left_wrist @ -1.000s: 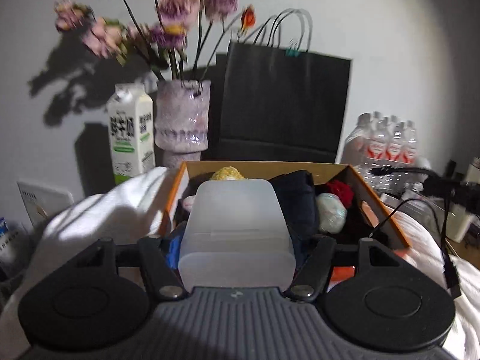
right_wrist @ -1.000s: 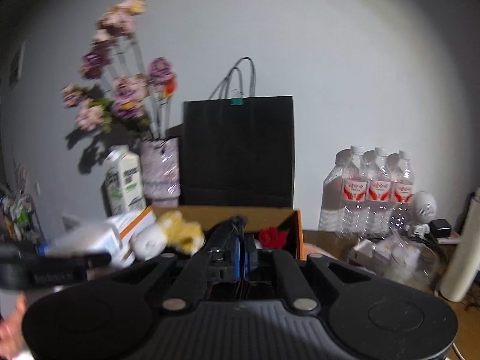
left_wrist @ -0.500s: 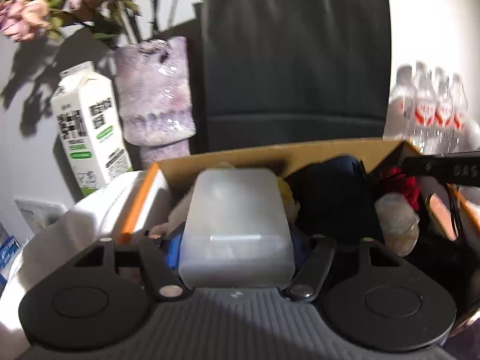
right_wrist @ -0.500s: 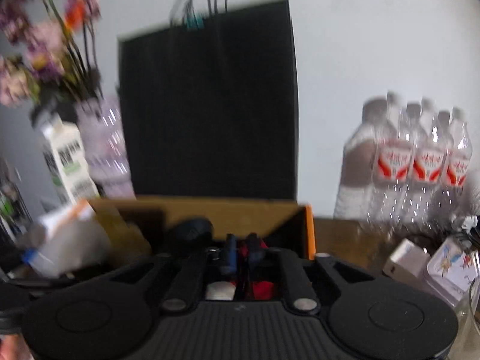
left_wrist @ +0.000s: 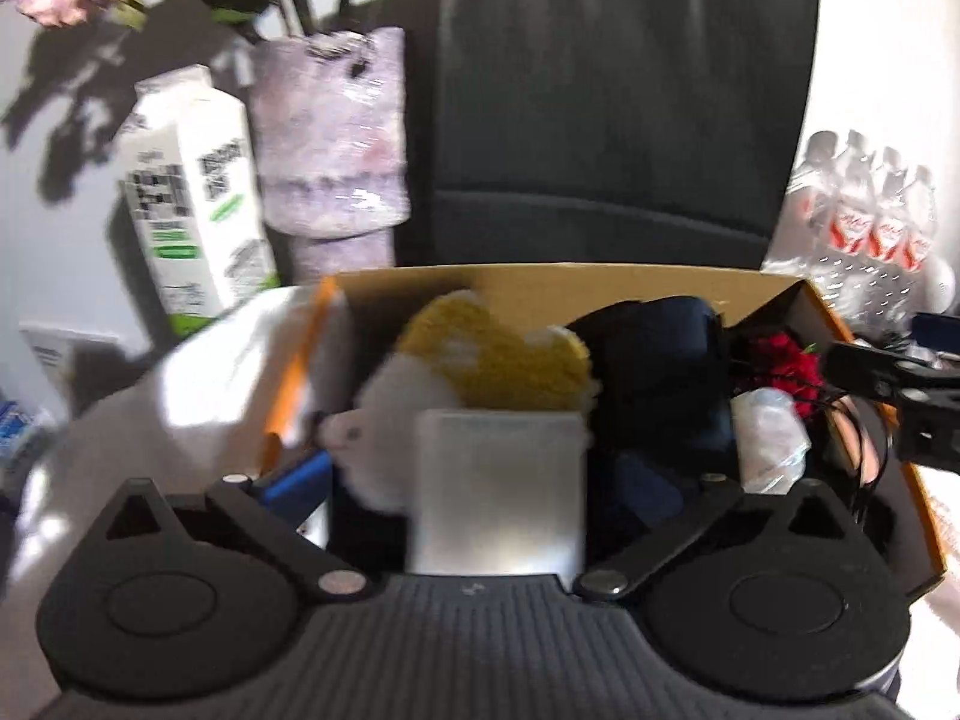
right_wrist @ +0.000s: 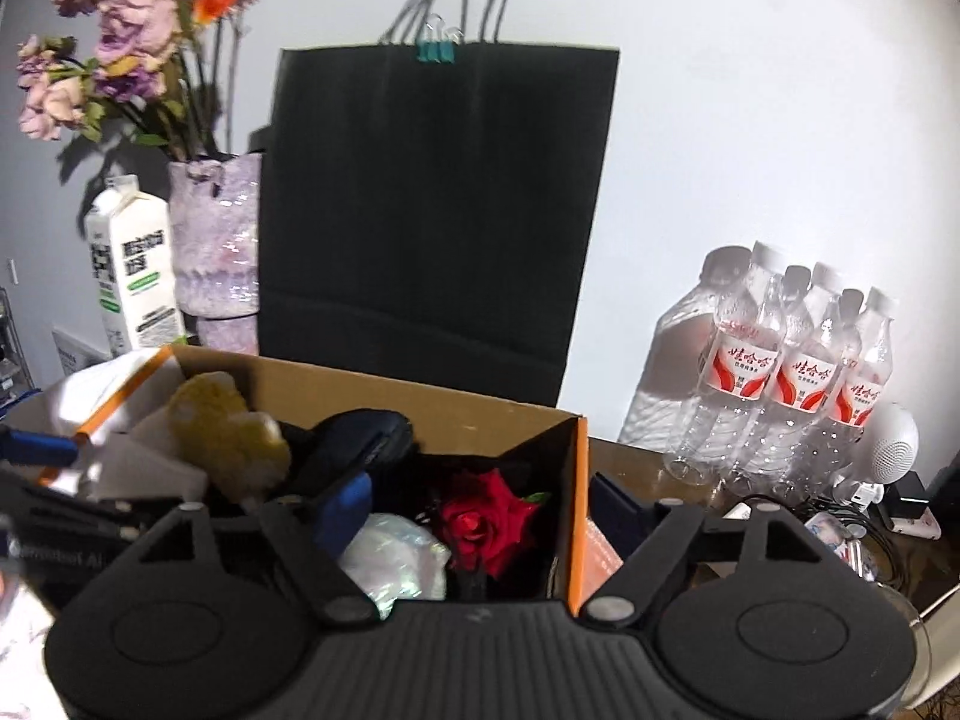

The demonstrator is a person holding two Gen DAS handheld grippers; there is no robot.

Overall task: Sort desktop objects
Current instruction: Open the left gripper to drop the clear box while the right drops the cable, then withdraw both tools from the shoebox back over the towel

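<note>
Translucent white box (left_wrist: 501,489) upright in carton (left_wrist: 540,282)

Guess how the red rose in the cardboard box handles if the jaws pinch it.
The red rose probably weighs little: all petals. Likely soft, so its bloom would crush rather than resist. It lies loose against the crumpled plastic, so it may shift when nudged.

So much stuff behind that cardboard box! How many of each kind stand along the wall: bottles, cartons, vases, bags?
Water bottles: 3 with red labels in plain view; any behind them are hard to tell.
Milk carton: 1
Purple vase with flowers: 1
Black paper bag: 1
Total: 6
</note>
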